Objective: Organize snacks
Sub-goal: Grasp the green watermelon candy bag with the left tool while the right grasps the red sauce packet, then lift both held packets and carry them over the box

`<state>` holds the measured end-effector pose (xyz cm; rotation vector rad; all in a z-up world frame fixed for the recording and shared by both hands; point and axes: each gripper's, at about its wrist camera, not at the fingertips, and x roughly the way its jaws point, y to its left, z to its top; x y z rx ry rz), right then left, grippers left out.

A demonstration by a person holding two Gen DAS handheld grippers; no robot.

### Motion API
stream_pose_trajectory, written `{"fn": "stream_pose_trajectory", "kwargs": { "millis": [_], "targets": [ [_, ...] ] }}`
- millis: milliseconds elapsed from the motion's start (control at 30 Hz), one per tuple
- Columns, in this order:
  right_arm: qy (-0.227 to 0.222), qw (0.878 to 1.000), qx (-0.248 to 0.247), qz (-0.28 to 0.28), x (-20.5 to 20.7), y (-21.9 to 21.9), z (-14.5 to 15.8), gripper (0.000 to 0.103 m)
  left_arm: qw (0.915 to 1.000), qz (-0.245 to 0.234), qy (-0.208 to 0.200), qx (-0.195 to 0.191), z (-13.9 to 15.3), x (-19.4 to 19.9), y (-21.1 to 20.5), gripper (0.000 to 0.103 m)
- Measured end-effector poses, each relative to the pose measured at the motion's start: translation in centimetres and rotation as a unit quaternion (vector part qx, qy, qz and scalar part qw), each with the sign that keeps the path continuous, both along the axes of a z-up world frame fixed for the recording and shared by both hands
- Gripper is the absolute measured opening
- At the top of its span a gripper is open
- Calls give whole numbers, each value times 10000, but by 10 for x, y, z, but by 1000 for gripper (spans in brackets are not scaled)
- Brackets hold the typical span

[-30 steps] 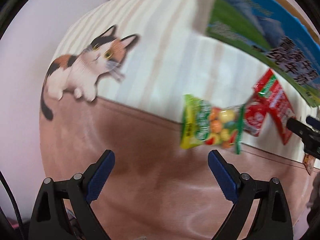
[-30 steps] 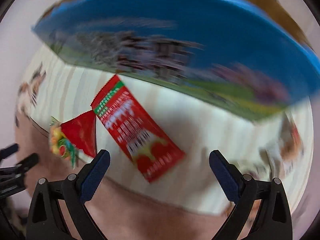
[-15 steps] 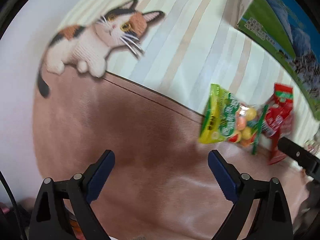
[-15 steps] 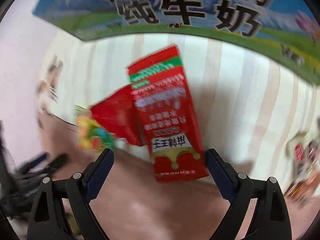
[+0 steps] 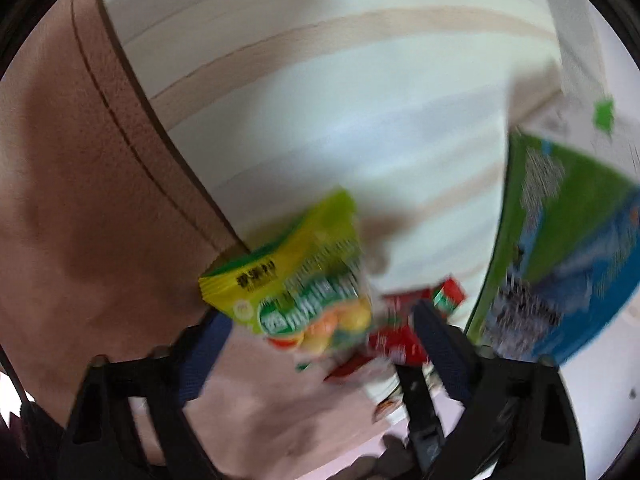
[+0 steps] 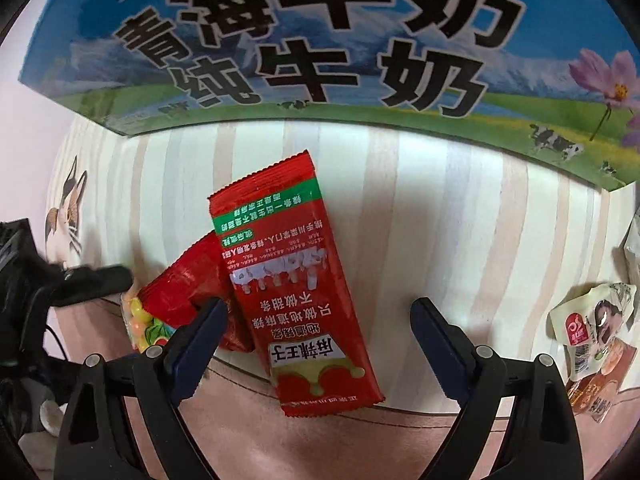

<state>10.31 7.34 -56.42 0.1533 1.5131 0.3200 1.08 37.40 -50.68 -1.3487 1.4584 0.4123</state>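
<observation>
I am closing my left tool (image 5: 320, 332) around the green candy bag (image 5: 296, 280), untouched, while my open right tool (image 6: 320, 320) is straddling the red sachet (image 6: 296, 284) below the "牛奶" milk box (image 6: 320, 40).

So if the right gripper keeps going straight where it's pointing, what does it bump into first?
Most likely the long red snack packet, lying between the open fingers of the right gripper on the striped mat.
</observation>
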Motion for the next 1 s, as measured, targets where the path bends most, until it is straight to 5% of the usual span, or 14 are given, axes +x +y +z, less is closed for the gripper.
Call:
{"fn": "stream_pose_trajectory", "kwargs": {
  "millis": [133,233,300,367,400,500,533,600,633,800,833,933,1000],
  "targets": [
    [47,9996,-223,166,3,26,-8,90,9981,-549,-15,285,4,3,-1,59],
    [11,9983,-435,381,3,42,-11,79,9828,-1589,-62,942,18,13,-9,55],
    [-32,9974,-479,529,0,48,-11,64,9513,-2608,-18,1642,28,19,-20,55],
    [25,9970,-471,612,-8,47,-10,61,9050,-3551,25,2343,35,21,-35,55],
    [77,9969,-468,627,-12,46,-10,61,8720,-4080,67,2703,36,20,-44,55],
    [411,9960,-403,687,-34,39,-18,61,8247,-4719,105,3115,35,12,-58,55],
    [565,9956,-349,666,-42,36,-21,61,8170,-4832,118,3146,32,9,-59,55],
    [911,9948,-81,460,-54,31,-27,61,8216,-4811,136,3054,25,6,-56,55],
    [1005,9943,23,364,-56,29,-28,61,8315,-4682,155,2987,22,4,-51,55],
    [1010,9947,109,136,-51,38,-32,64,9193,-3289,16,2163,12,-7,16,64],
    [977,9951,42,158,-50,41,-33,64,9279,-3102,-4,2069,11,-8,23,64],
    [845,9961,-160,204,-48,52,-37,65,9414,-2764,-10,1935,10,-10,37,63],
    [728,9967,-274,216,-50,58,-38,61,9360,-2860,-3,2053,14,-12,35,58]
  ]
}}
